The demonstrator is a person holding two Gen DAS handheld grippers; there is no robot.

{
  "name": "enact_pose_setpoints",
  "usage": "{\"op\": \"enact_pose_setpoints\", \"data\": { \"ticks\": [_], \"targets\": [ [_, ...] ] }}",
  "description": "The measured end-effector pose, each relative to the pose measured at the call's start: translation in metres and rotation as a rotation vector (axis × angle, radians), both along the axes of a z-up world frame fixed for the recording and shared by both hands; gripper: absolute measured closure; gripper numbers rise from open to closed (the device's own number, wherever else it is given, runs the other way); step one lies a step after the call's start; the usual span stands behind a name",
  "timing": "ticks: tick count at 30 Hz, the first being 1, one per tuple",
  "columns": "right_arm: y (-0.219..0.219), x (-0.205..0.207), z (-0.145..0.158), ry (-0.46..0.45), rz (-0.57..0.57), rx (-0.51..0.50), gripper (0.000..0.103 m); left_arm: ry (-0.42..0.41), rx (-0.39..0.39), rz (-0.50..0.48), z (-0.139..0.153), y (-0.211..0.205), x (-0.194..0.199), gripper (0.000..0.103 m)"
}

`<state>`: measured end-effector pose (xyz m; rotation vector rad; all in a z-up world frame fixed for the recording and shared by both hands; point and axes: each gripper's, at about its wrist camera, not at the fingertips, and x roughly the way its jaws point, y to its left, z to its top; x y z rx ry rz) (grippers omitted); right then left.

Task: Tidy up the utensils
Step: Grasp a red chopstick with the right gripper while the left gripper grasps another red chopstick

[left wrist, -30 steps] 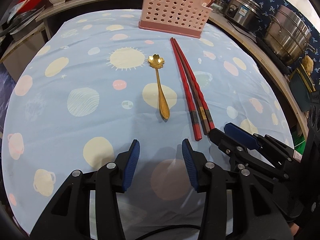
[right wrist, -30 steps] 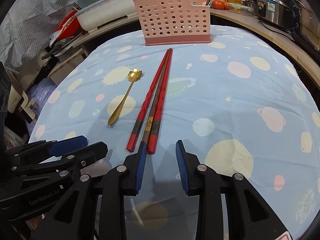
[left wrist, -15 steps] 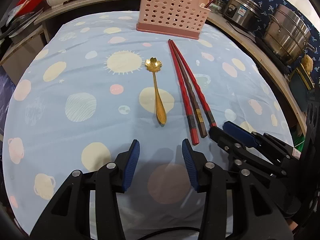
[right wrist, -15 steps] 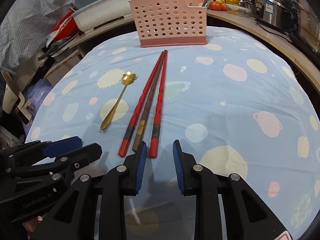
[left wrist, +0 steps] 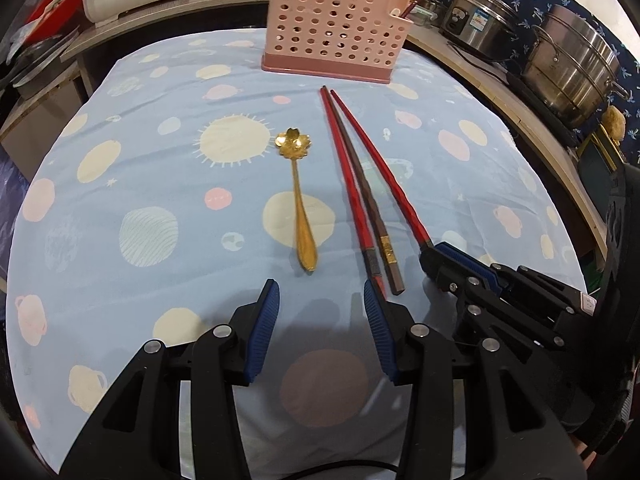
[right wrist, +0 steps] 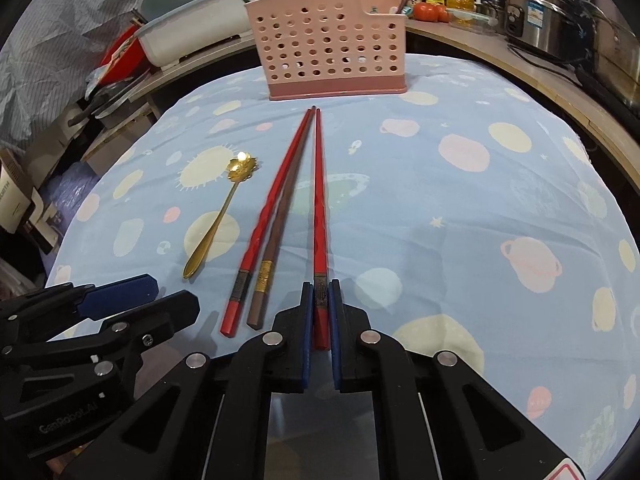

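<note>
A pink perforated utensil holder [left wrist: 334, 42] [right wrist: 328, 56] stands at the far side of the table. A gold flower spoon [left wrist: 298, 192] [right wrist: 218, 220], a red chopstick [left wrist: 352, 196] [right wrist: 266, 216] and a brown chopstick [left wrist: 368, 204] [right wrist: 280, 220] lie on the blue cloth. My right gripper [right wrist: 321, 300] [left wrist: 434, 254] is shut on the thick end of a second red chopstick [right wrist: 319, 200] [left wrist: 380, 168], which has swung apart from the other two. My left gripper [left wrist: 320, 304] [right wrist: 132, 300] is open and empty, just behind the spoon's handle.
The table wears a blue planet-print cloth [left wrist: 140, 200]. Steel pots [left wrist: 568, 64] stand on the counter to the right. A white tub [right wrist: 192, 20] and clutter sit at the back left. Bottles and tomatoes [right wrist: 430, 12] are behind the holder.
My right gripper moved forward and closed on the rightmost red chopstick, swinging its thick end away from the other two. My left gripper edged nearer the spoon and stayed open.
</note>
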<state>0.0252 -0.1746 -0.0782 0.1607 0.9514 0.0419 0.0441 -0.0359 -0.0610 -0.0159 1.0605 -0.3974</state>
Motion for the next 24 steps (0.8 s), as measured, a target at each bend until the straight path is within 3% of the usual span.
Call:
{"op": "enact_pose_setpoints", "data": {
  "ticks": [9, 14, 21, 24],
  "targets": [
    [-0.017, -0.006, 0.003, 0.007, -0.038, 0.057, 0.096, 0.006, 0.016, -0.031, -0.006, -0.021, 0.005, 0.062],
    [-0.017, -0.006, 0.003, 0.007, -0.036, 0.066, 0.096, -0.021, 0.067, -0.041, -0.011, -0.029, 0.004, 0.066],
    [-0.017, -0.007, 0.001, 0.009, -0.037, 0.077, 0.096, -0.034, 0.075, -0.023, -0.011, -0.021, 0.004, 0.09],
    [-0.017, -0.008, 0.001, 0.007, -0.036, 0.077, 0.096, -0.028, 0.062, -0.024, -0.011, -0.019, 0.004, 0.095]
  ]
}}
